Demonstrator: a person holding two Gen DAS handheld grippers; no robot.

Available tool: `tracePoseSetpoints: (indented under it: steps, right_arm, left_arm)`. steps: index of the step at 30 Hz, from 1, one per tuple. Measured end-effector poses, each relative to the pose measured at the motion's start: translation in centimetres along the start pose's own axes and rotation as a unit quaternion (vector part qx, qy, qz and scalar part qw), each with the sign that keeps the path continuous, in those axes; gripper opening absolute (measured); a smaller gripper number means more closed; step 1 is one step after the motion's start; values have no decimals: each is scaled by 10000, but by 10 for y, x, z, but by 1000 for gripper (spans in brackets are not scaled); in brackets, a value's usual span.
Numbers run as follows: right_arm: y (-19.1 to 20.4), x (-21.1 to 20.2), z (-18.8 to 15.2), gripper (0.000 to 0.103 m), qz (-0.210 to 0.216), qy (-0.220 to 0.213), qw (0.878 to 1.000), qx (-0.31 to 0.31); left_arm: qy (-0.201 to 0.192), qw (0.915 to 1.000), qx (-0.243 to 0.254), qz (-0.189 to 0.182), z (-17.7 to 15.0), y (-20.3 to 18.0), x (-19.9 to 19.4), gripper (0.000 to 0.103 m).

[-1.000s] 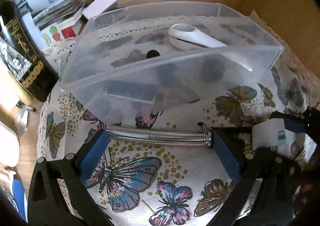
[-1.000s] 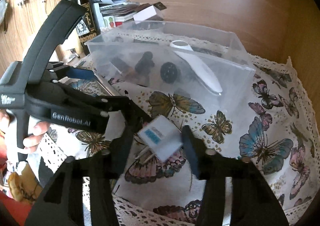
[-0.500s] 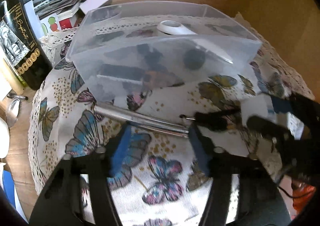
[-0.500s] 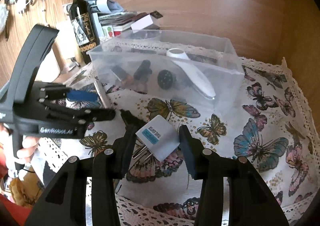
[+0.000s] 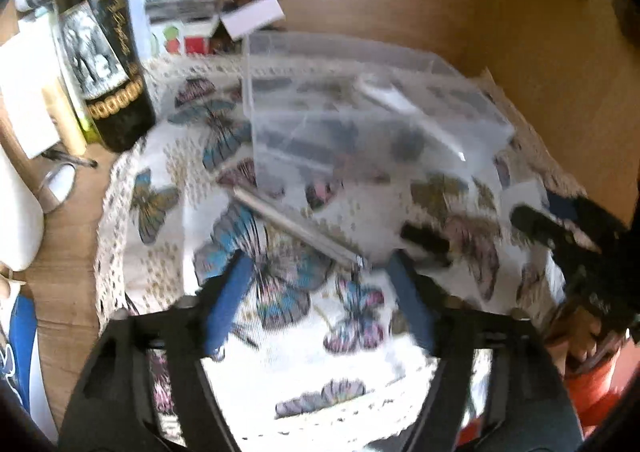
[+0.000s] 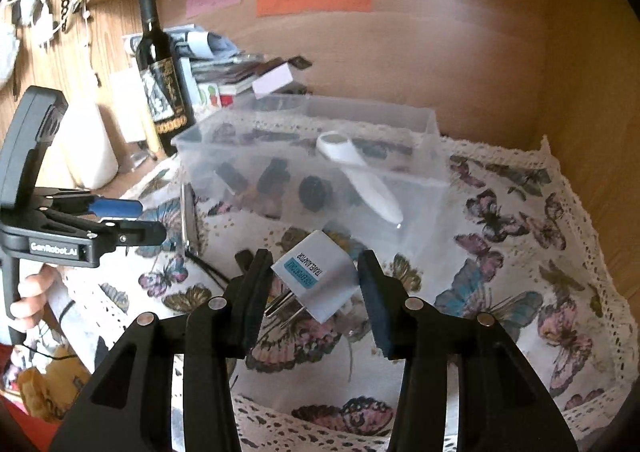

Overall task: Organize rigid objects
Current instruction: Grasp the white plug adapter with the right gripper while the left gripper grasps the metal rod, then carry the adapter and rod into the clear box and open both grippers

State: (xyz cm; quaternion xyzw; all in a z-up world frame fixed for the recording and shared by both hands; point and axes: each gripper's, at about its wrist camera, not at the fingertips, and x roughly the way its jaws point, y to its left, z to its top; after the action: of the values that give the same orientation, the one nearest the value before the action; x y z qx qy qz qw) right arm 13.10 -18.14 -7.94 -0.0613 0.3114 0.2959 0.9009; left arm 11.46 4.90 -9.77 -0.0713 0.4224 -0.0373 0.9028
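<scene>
Right gripper [image 6: 314, 292]: clenched on the white adapter [image 6: 316, 276], one finger on each side of its body, holding it above the cloth.
Adapter: tilted, blue label facing up and to the left, metal prongs pointing down toward the near left; it sits near and just in front of the clear box [image 6: 312, 167].
Left gripper [image 5: 320, 292]: released, blue-padded fingers spread apart with nothing between them, above the butterfly cloth [image 5: 280, 364].
Metal tube [image 5: 298, 230]: lies loose on the cloth, slanting from the far left to the near right, just beyond the left gripper's fingertips and just in front of the box's near wall; whether it touches the box I cannot tell.
Clear box: stands on the cloth at the far side, holding a white handle-shaped thing [image 6: 360, 171] and several dark small things.
Wine bottle [image 6: 160, 79]: upright, left of the box, off the cloth.
</scene>
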Motion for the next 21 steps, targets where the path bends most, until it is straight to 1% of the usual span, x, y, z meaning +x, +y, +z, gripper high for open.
tracePoseSetpoints:
  steps: [2,4,6,7,8,9,10,11,12,13,15,16,17,19,21]
  right_arm:
    - [-2,-3,4,41,-11,-75,10000,50]
    - [-3,-4,7,41,-12,-135,9999,102]
    - [-4,-6,11,41,-30,-194,9997,135]
    - [-5,-7,13,41,-34,-221,9997,141]
    - [-5,-8,16,41,-42,-266,9995,137]
    - [-5,-10,18,41,-57,-308,9994,131]
    - [-4,-11,21,41,-69,-359,9993,119]
    - [-5,-13,25,41,-76,-415,9991,108]
    - [-5,-14,29,41,-86,-462,9988,98]
    - [-5,-14,32,41,-101,-510,9986,88]
    - [-6,-15,37,41,-131,-586,9982,87]
    - [-6,-15,40,41,-131,-610,9980,100]
    - [-7,-16,42,41,-126,-633,9978,118]
    - [-7,-16,45,41,-115,-664,9976,146]
    - [-7,-17,48,41,-122,-698,9974,148]
  left_arm:
    - [13,9998,-155,113,9,2,10,78]
    - [157,9991,-329,209,18,5,28,78]
    - [290,9979,-430,400,20,9,44,74]
    - [369,9974,-461,414,19,11,51,66]
    - [383,9972,-449,450,18,11,54,63]
    - [241,9975,-341,567,15,8,51,60]
    - [229,9978,-264,572,13,5,50,51]
    - [253,9981,-188,537,10,4,49,46]
    - [234,9983,-115,526,8,3,46,42]
    - [208,9984,-21,525,3,2,43,35]
    - [188,9984,105,528,-4,2,36,31]
    - [183,9984,143,517,-7,2,33,24]
    - [182,9984,203,497,-11,3,29,15]
    - [180,9985,269,445,-15,3,22,15]
    - [75,9983,374,436,-19,0,12,15]
